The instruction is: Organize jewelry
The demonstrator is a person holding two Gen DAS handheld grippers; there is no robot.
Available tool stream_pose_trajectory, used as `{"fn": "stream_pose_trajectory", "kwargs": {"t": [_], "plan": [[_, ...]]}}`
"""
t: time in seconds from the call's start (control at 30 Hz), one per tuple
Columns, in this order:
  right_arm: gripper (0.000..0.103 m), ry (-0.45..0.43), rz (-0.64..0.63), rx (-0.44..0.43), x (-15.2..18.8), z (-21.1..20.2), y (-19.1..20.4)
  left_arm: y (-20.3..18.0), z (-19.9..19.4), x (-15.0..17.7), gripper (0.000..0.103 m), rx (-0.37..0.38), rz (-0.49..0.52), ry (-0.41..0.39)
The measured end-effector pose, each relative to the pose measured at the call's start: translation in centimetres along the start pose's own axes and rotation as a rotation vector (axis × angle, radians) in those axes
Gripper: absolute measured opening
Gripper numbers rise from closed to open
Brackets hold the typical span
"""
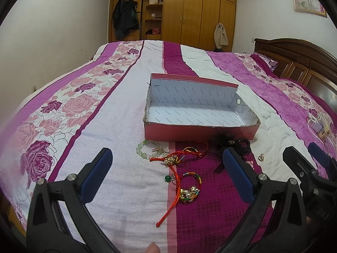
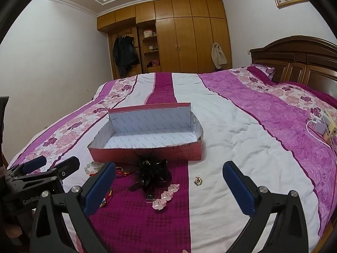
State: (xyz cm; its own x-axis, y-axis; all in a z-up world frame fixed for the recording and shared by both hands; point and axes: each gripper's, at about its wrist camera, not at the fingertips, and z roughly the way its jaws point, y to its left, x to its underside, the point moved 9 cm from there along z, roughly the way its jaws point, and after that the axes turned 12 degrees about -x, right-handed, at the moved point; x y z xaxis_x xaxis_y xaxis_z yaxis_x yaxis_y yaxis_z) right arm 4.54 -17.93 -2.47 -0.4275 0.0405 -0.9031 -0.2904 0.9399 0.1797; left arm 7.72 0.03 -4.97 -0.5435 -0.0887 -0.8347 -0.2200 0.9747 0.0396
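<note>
Pink box [image 1: 200, 131] — floral (magenta) bedspread [image 1: 69, 105]

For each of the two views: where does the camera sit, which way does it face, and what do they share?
Left wrist: on the left hand-held gripper, open, facing across the bed toward the wardrobe; a fingertip and the right hand-held gripper show.
Right wrist: on the right hand-held gripper, open, same facing; the left hand-held gripper shows.
Shared: pink box, green bead bracelet.

An open box [image 1: 200, 113] sits on the bed [image 1: 118, 113]. Before it lie a bead bracelet [image 1: 147, 150] at left, cord bracelets [image 1: 185, 181], a feathered hairpiece [image 2: 150, 171], and an earring [image 2: 198, 180] at right.
</note>
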Motion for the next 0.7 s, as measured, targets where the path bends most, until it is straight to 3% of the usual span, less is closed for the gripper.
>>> {"fn": "stream_pose_trajectory", "kwargs": {"t": [0.7], "plan": [[0.103, 0.002, -0.002, 0.000, -0.01, -0.03, -0.05, -0.05, 0.02, -0.24, 0.098, 0.001, -0.001, -0.001]]}}
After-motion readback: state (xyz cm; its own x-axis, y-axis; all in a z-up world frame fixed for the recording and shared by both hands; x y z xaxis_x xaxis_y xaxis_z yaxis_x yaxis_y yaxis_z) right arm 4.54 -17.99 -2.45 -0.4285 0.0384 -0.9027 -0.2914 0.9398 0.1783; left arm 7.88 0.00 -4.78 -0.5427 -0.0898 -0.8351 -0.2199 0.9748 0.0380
